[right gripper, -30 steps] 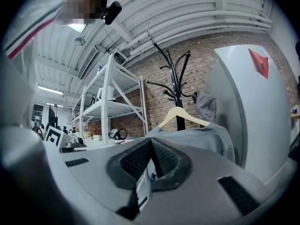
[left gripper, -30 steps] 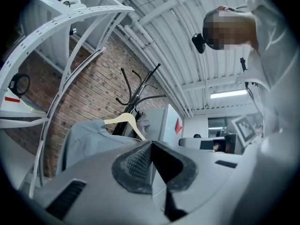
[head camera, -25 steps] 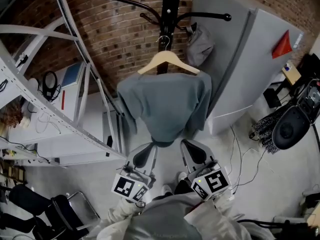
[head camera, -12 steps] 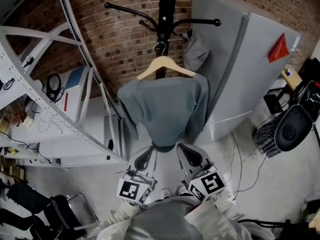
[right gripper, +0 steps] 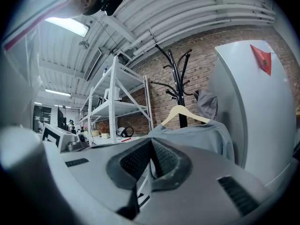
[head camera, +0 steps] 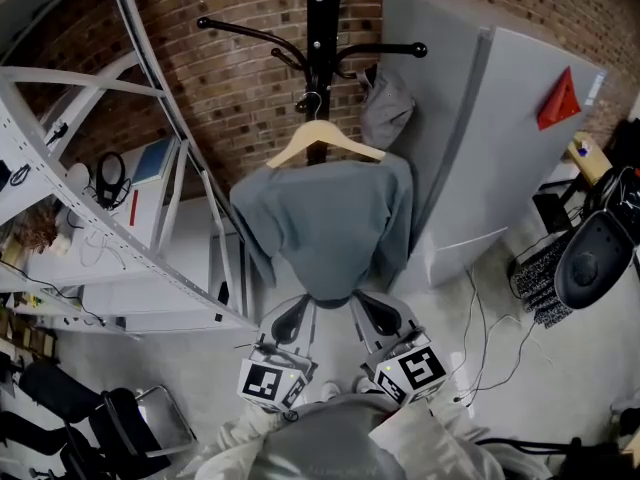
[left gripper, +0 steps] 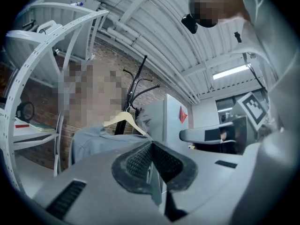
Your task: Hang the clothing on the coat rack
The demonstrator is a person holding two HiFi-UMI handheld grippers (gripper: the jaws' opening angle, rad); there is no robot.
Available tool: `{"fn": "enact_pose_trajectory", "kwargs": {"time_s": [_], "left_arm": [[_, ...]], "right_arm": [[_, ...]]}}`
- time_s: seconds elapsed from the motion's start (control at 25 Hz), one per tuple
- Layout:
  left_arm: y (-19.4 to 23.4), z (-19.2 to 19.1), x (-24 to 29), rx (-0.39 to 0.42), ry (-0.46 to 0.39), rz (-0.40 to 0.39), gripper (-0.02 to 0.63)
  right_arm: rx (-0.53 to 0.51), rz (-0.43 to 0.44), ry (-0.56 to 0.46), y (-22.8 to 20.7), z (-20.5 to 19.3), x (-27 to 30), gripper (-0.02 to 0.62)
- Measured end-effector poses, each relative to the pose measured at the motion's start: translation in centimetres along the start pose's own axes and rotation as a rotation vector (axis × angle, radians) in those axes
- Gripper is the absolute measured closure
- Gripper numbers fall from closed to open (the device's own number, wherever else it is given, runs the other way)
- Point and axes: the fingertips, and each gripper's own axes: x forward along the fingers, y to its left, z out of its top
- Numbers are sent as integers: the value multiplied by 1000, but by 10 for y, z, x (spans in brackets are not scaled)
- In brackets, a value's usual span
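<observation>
1. Head view, looking steeply down: your left gripper (head camera: 290,316) and right gripper (head camera: 378,310) sit side by side low in the frame. They point level, one on either side of the garment's lowest edge.
2. Both tools are clenched. In each gripper view the jaws meet at their tips, and no cloth can be made out pinched between them. That reads as hands no longer carrying anything.
3. Just ahead of the tips hangs the grey-blue long-sleeved top (head camera: 325,223). Its shoulders are spread over a pale wooden hanger (head camera: 350,141), which is why it falls flat and square with no support from you.
4. The hanger's hook appears caught on a low prong close to the pole of the black metal coat rack (head camera: 318,28). The rack, by the look of it, bears the weight, so you need no grip.
5. A crumpled grey cloth bundle (head camera: 385,108) hangs from the rack's right-hand arm, above and clear of the top's shoulder. A red-brick wall (head camera: 240,78) stands behind, and a tall pale-grey cabinet (head camera: 500,138) crowds in just beside the top's right sleeve.
6. The hanging itself looks done. What remains, in my judgement, is to draw both tools straight back. Keep the closed tips off the hem, because a snag there could swing the hanger off its prong.
</observation>
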Motion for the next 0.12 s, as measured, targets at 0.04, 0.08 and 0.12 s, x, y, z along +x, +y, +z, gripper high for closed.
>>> {"fn": "enact_pose_trajectory", "kwargs": {"time_s": [0.04,0.08,0.12], "left_arm": [[-1,-2,3,4,2,1,597],[-2,-3,7,7,3,1,597],[-3,-5,10,10,4,2,597]], "right_arm": [[2,-2,-1,-4,-1,0,571],[4,-3,-3,-9,-1,0,571],[6,-4,-4,-13,-2,0,571]]}}
